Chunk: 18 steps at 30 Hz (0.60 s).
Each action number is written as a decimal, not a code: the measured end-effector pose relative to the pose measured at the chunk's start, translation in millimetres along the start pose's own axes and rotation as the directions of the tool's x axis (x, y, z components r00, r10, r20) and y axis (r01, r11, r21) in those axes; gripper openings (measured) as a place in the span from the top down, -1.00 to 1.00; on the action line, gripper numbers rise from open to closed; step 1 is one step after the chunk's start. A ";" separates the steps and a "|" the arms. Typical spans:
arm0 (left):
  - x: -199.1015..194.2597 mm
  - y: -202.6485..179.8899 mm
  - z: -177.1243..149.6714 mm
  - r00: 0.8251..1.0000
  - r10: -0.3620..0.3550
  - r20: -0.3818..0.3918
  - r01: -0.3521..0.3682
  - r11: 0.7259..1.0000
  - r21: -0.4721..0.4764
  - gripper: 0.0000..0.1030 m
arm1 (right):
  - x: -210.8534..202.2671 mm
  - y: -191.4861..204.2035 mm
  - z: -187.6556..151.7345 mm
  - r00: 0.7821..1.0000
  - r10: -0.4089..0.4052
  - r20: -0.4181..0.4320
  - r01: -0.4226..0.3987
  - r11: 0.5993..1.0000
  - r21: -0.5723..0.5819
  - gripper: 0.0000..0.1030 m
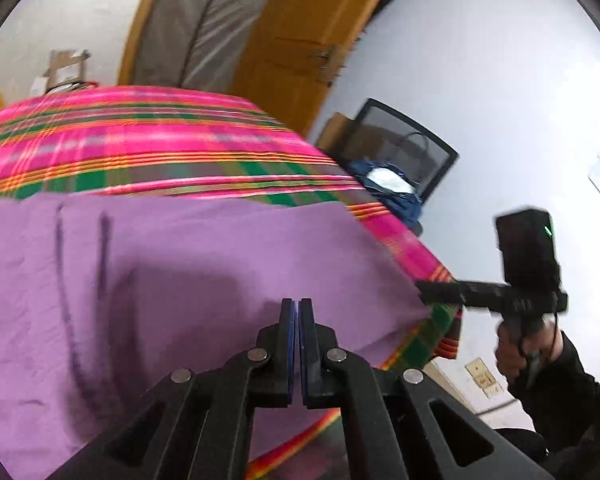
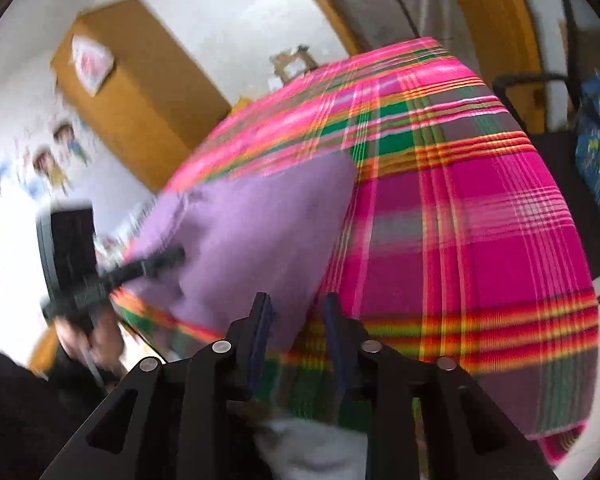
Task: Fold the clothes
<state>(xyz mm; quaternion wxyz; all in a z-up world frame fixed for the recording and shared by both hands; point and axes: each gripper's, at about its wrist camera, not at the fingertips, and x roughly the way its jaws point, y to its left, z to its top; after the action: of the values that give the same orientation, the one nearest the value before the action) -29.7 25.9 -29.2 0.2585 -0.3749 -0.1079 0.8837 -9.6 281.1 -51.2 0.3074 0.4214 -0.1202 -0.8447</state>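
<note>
A purple garment (image 1: pixel 188 264) lies flat on a bed under a pink, green and orange plaid cover (image 1: pixel 148 140). My left gripper (image 1: pixel 297 308) hovers over the garment's near part, shut, with nothing visible between its blue pads. In the right wrist view the left gripper (image 2: pixel 180 255) reaches over the garment (image 2: pixel 252 232) from the left. My right gripper (image 2: pixel 298 304) is open at the garment's near corner, and the cloth shows behind its gap without being pinched. From the left wrist view, the right gripper (image 1: pixel 422 294) has its tips at the garment's right edge.
A wooden door (image 1: pixel 312 40) stands behind the bed. A black chair (image 1: pixel 412 148) with a blue bag (image 1: pixel 388 188) is at the bed's right side. A wooden cupboard (image 2: pixel 132 92) stands by a wall with stickers. Something white (image 2: pixel 300 448) lies below the right gripper.
</note>
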 end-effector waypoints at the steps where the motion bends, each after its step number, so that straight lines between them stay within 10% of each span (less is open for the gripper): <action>1: 0.0 2.2 -1.5 1.000 0.004 -0.003 -0.004 1.000 -0.004 0.97 | 0.9 3.7 -4.1 1.000 -0.027 -0.014 0.027 0.999 -0.040 0.52; 8: -9.2 14.9 -10.9 1.000 0.028 0.001 -0.028 0.999 -0.035 0.97 | 0.9 20.5 -10.0 0.991 -0.131 -0.037 0.124 0.979 -0.161 0.59; 18: -12.0 23.6 -10.4 0.998 0.066 0.017 -0.065 0.996 -0.067 0.97 | 9.4 -9.5 21.3 0.996 -0.038 0.081 0.029 0.994 0.104 0.38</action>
<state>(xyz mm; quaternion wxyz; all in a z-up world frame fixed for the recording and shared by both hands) -24.1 -0.5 -38.2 0.2159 -0.3781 -0.1273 0.8912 -34.5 281.6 -48.5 0.2658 0.4033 -0.1692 -0.8591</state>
